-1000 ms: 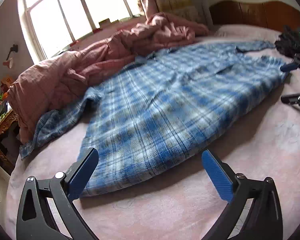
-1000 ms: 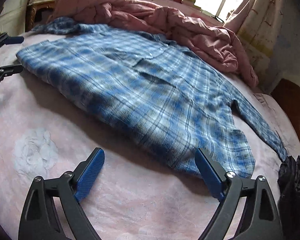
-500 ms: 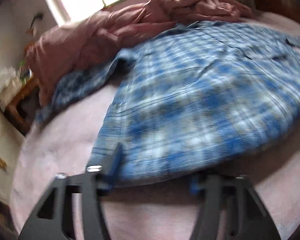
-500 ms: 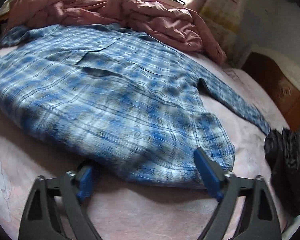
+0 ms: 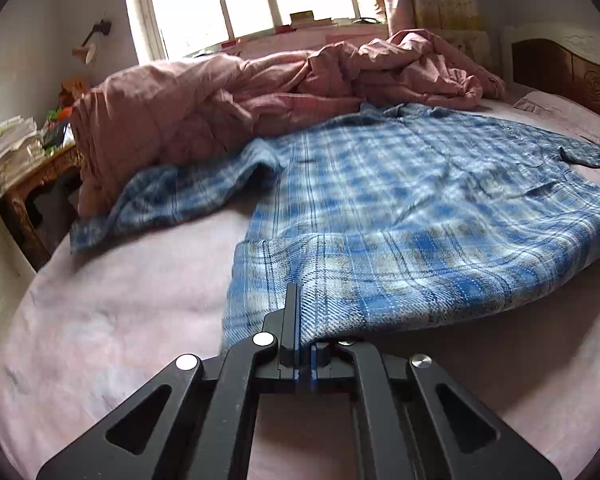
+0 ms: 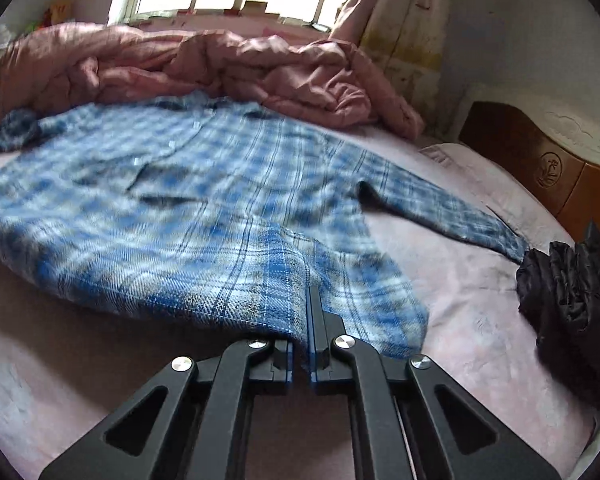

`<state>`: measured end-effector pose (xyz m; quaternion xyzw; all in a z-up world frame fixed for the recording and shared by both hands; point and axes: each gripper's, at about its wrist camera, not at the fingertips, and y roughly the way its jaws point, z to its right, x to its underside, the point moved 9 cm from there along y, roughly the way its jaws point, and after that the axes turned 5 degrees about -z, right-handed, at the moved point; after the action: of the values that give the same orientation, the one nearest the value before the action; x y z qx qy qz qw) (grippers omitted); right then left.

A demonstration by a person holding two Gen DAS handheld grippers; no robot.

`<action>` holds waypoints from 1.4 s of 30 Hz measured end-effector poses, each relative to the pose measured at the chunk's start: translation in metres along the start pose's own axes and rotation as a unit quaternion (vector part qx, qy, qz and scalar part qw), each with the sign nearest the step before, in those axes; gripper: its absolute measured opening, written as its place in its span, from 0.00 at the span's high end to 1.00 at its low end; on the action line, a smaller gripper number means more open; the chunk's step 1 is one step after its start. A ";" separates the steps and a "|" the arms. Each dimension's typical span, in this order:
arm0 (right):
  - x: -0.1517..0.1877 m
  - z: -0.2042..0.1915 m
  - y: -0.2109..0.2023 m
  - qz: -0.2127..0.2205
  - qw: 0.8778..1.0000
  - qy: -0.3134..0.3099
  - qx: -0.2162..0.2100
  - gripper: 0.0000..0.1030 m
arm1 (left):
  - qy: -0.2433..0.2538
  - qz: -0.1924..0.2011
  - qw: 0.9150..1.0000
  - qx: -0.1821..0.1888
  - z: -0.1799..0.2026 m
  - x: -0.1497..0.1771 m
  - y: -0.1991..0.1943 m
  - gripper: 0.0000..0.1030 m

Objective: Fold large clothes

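**Both grippers clamp shirt hem**

Left gripper and right gripper just closed on the near hem of the plaid shirt, spread on the bed before the pink duvet. Hem lifting; fold can start.

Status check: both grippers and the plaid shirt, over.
Left gripper and right gripper just closed, both shut on plaid shirt hem. Black garment beside right sleeve.
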<state>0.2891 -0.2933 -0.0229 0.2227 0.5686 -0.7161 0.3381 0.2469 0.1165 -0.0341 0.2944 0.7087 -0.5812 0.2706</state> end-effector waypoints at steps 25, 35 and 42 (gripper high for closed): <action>-0.141 0.003 0.150 -0.036 0.990 0.131 -0.036 0.92 | -0.064 -0.041 0.996 0.049 -0.020 -0.126 0.150 0.72; -0.119 0.039 0.139 -0.022 0.983 0.171 -0.060 0.27 | -0.119 0.005 0.992 0.037 -0.057 -0.114 0.125 0.10; -0.117 0.034 0.140 -0.043 0.988 0.120 -0.083 0.18 | -0.119 -0.076 0.990 0.024 -0.061 -0.086 0.158 0.09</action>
<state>0.4732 -0.3167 -0.0251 0.2531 0.6718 -0.6483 0.2537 0.4185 0.1911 -0.0663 0.1750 0.6773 -0.6480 0.3013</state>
